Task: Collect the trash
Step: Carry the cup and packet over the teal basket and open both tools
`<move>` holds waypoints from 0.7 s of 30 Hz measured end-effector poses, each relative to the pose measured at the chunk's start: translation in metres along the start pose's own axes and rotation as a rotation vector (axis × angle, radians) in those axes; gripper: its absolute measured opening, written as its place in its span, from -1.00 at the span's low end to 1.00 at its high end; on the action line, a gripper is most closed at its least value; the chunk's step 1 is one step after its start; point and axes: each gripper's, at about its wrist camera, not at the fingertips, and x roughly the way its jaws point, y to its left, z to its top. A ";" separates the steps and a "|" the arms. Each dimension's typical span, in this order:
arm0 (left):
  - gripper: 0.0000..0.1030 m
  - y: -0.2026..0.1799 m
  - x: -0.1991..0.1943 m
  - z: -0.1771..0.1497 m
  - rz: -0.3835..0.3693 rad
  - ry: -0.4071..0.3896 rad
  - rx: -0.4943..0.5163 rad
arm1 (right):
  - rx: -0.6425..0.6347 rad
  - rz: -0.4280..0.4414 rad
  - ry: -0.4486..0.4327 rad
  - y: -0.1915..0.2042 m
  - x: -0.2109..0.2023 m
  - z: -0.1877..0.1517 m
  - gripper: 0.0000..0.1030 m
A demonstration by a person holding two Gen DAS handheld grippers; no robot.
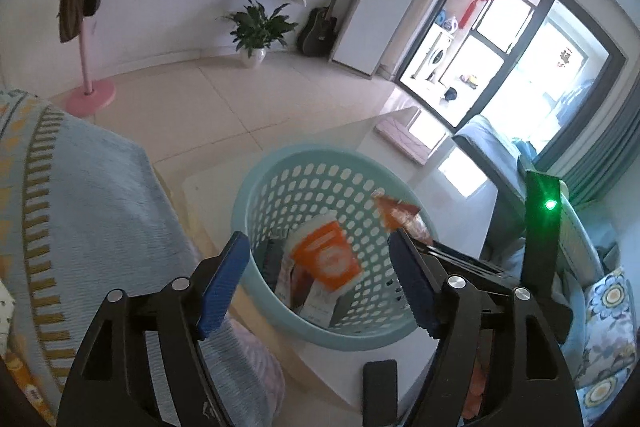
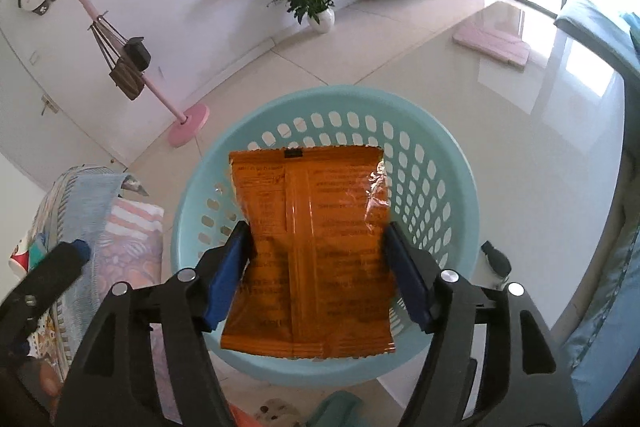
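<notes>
- The pale floor (image 2: 500, 155) is shiny and wide open past the basket, all the way to the white wall.
- A blue striped blanket (image 1: 88, 211) lies to the left of the basket, just beside its rim.
- The light blue basket (image 2: 448, 131) is round with lots of holes. It stands on a pale table (image 1: 400, 379), near the table's edge.
- Above the basket, the right gripper (image 2: 316, 267) holds an orange snack bag (image 2: 316, 227). Its two blue fingers (image 2: 226, 279) press the bag's left and right sides, so the claw is about as wide as the bag.
- The bag hangs over the basket's open top, inside the ring of the rim.
- The left gripper (image 1: 320, 287) is by the near side of the basket. Its claw is spread wide and holds nothing.
- Down in the basket lies an orange and white cup (image 1: 326, 255), on top of some flat packets (image 1: 316, 303).
- A dark flat thing (image 1: 380, 387) lies on the table just in front of the basket.
</notes>
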 end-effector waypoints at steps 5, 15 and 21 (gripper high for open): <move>0.37 -0.003 -0.022 0.003 0.006 -0.050 0.021 | 0.005 0.004 -0.010 0.002 -0.004 0.000 0.44; 0.37 0.003 -0.081 -0.002 0.051 -0.171 0.025 | -0.063 0.054 -0.073 0.043 -0.039 -0.006 0.44; 0.37 0.017 -0.128 -0.006 0.125 -0.270 0.027 | -0.177 0.099 -0.134 0.094 -0.068 -0.013 0.44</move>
